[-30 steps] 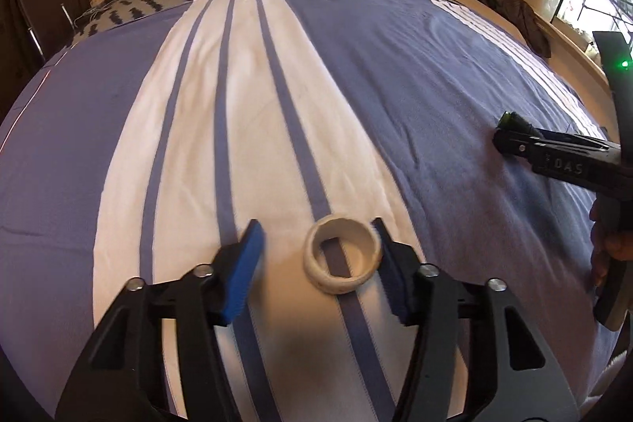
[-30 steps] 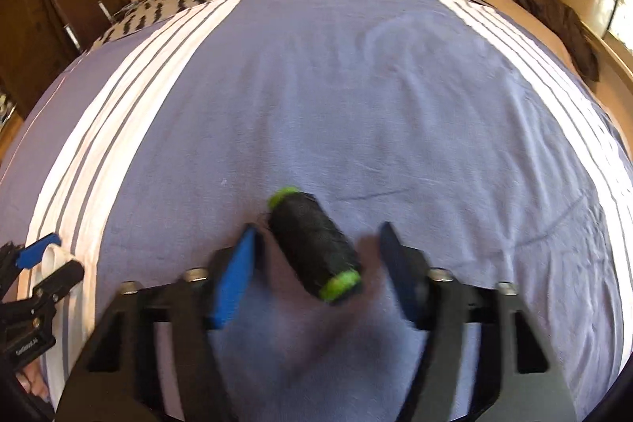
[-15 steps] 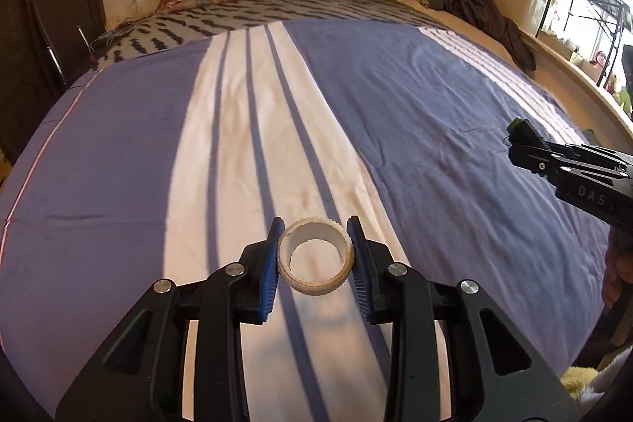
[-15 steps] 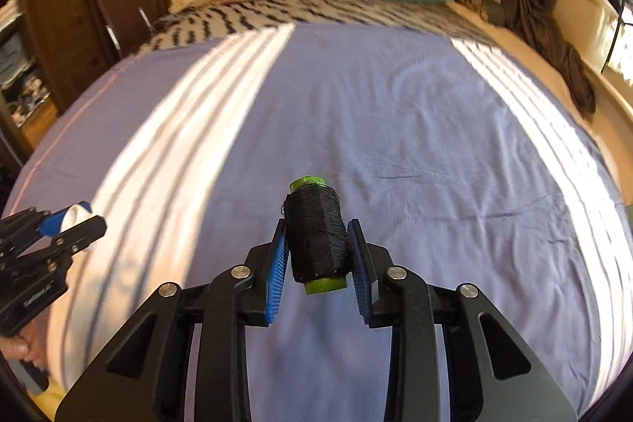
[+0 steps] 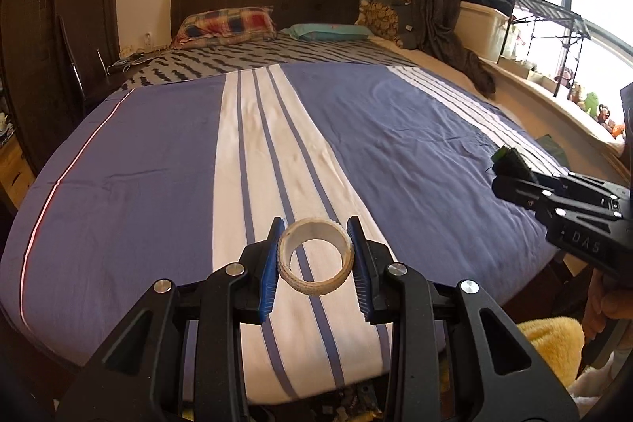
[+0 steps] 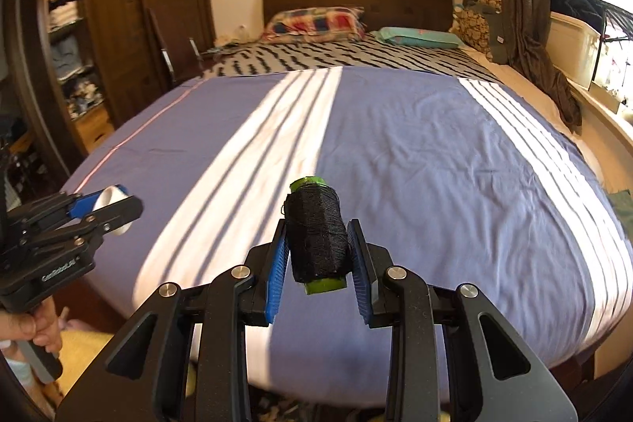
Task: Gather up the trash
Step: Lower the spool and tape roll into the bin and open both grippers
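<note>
My left gripper (image 5: 315,256) is shut on a white tape ring (image 5: 315,260) and holds it up above the near edge of the bed. The ring also shows in the right wrist view (image 6: 114,202), between the left gripper's blue pads. My right gripper (image 6: 316,252) is shut on a spool of black thread with green ends (image 6: 315,238), lifted above the bed. The spool's tip shows in the left wrist view (image 5: 510,161), at the right.
The bed (image 5: 158,161) has a blue and white striped cover, pillows (image 5: 225,24) at the headboard. A wardrobe (image 6: 114,26) stands on the left, a window ledge (image 5: 554,97) with boxes on the right. A yellow fluffy cloth (image 5: 550,347) lies below the bed's near edge.
Both grippers closed on their objects, the ring and the spool, lifted them off the bed cover and drew back towards the bed's near edge.
</note>
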The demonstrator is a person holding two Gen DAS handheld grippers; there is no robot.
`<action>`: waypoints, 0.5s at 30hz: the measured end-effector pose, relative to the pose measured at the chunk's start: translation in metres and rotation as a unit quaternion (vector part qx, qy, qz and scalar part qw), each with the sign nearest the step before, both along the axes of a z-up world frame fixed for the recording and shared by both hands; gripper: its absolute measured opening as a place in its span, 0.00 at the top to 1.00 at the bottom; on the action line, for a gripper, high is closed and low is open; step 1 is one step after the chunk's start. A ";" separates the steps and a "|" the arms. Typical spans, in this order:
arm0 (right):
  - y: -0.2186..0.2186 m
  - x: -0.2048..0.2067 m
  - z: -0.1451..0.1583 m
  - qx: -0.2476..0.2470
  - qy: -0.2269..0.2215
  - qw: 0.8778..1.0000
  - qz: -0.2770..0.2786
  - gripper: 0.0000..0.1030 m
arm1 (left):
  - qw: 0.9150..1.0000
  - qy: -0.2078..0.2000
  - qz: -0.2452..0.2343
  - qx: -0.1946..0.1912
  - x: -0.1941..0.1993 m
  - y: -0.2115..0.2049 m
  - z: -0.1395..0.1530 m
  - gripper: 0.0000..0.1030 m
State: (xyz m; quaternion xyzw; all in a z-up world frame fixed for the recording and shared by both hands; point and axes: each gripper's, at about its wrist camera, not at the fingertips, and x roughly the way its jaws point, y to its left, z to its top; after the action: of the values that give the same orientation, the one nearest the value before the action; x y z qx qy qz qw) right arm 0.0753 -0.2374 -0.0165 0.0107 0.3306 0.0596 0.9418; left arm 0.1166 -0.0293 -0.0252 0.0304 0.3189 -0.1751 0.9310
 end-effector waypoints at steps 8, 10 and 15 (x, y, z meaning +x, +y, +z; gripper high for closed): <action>0.015 -0.069 -0.057 0.022 0.036 0.999 0.002 0.70 | 0.999 0.043 -0.011 -0.013 -0.070 0.009 -0.061 0.70; 0.019 -0.080 -0.076 0.021 0.057 0.998 0.004 0.70 | 0.998 0.061 -0.007 -0.004 -0.081 0.010 -0.083 0.70; 0.024 -0.093 -0.131 0.019 0.123 0.992 0.006 0.70 | 0.993 0.115 0.001 0.008 -0.096 0.016 -0.134 0.70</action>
State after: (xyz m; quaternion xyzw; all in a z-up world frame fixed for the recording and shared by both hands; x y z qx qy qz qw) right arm -0.0178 -0.2137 -0.1471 0.0341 0.4424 0.0700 0.8934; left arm 0.0209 -0.0135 -0.1596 0.0172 0.4254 -0.1739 0.8880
